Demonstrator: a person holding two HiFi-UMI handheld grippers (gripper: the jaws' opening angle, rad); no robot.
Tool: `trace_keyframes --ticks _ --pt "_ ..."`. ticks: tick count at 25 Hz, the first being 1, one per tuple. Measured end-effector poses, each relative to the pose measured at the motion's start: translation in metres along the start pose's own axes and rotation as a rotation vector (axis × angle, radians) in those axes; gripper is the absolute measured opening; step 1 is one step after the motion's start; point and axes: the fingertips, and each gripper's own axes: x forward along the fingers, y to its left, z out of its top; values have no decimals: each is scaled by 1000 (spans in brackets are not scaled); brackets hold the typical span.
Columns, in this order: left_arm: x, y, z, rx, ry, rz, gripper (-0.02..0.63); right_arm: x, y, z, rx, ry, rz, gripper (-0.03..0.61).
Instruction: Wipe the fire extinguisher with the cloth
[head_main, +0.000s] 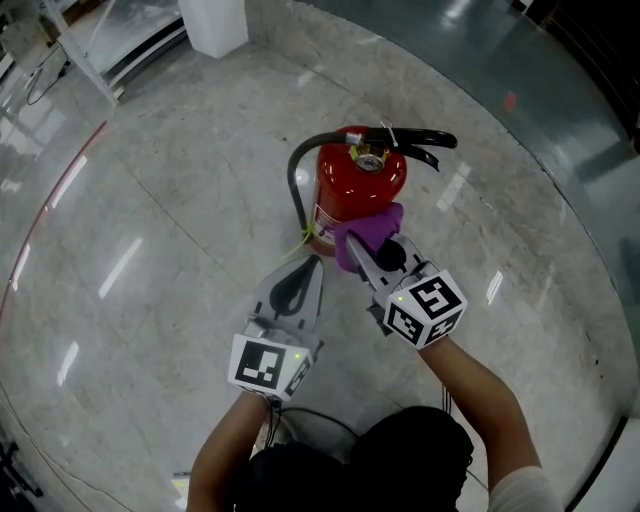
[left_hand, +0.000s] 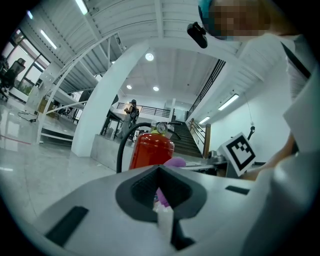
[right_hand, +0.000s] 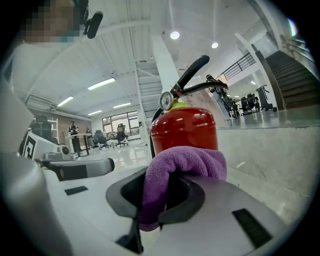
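Observation:
A red fire extinguisher (head_main: 352, 188) stands upright on the floor, with a black hose (head_main: 296, 182) on its left and a black handle (head_main: 420, 140) on top. My right gripper (head_main: 362, 250) is shut on a purple cloth (head_main: 366, 232), which touches the cylinder's near side. In the right gripper view the cloth (right_hand: 176, 169) bulges from the jaws just below the red body (right_hand: 184, 131). My left gripper (head_main: 305, 262) is shut with nothing in it, its tip close to the extinguisher's base. The left gripper view shows the extinguisher (left_hand: 151, 149) ahead.
Polished grey stone floor (head_main: 150, 230) lies all around. A white pillar base (head_main: 214, 24) and a white rack (head_main: 110, 48) stand far back at the upper left. A darker green floor zone (head_main: 560, 110) runs along the right.

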Motion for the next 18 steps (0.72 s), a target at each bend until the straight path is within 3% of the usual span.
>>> trace_keyframes --ticks 18 --pt "5 5 7 19 10 -1 5 -10 21 60 -41 -100 39 55"
